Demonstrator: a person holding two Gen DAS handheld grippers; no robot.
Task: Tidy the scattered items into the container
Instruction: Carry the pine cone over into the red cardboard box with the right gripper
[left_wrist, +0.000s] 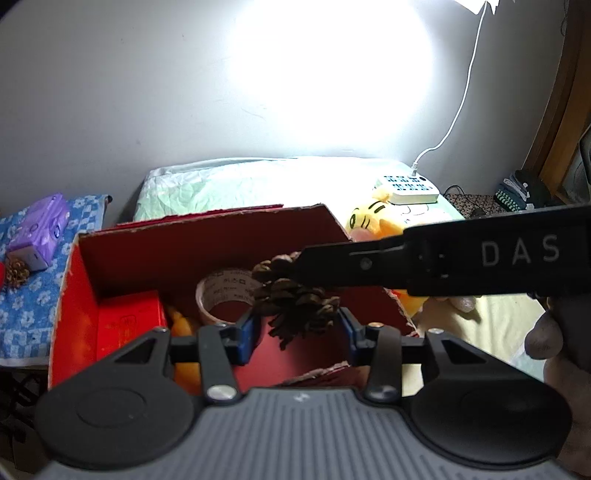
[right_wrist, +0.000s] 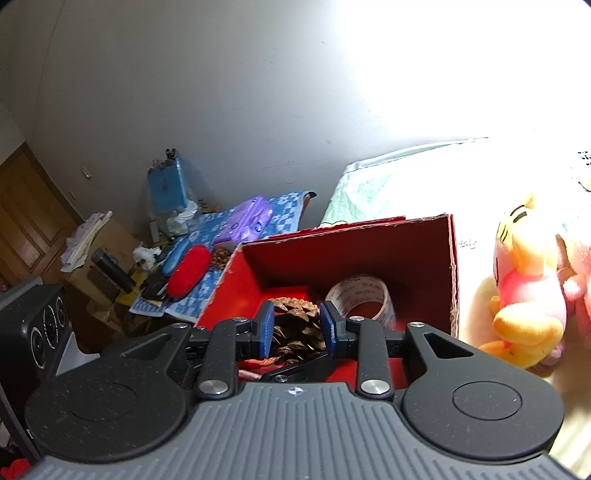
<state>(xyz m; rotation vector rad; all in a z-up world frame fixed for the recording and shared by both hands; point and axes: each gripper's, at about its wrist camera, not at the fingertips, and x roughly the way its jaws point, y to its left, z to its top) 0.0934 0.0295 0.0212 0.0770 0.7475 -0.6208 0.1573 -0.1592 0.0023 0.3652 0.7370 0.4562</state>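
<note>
A brown pine cone (left_wrist: 295, 306) hangs over the open red cardboard box (left_wrist: 207, 240). My left gripper (left_wrist: 298, 332) has its blue pads against both sides of the cone. My right gripper (right_wrist: 297, 328) is shut on the same pine cone (right_wrist: 295, 325); in the left wrist view its black finger (left_wrist: 332, 266) reaches in from the right across the cone's top. Inside the box lie a roll of tape (left_wrist: 225, 295), a small red box (left_wrist: 129, 321) and something orange (left_wrist: 181, 321). A second pine cone (left_wrist: 14, 273) rests on the blue towel at the left.
A yellow and pink plush toy (right_wrist: 524, 295) sits on the bed right of the box. On the blue towel (right_wrist: 284, 218) lie a purple tissue pack (right_wrist: 247, 218) and a red case (right_wrist: 188, 269). A white power strip (left_wrist: 406, 188) lies behind. A hand (left_wrist: 543, 332) holds the right gripper.
</note>
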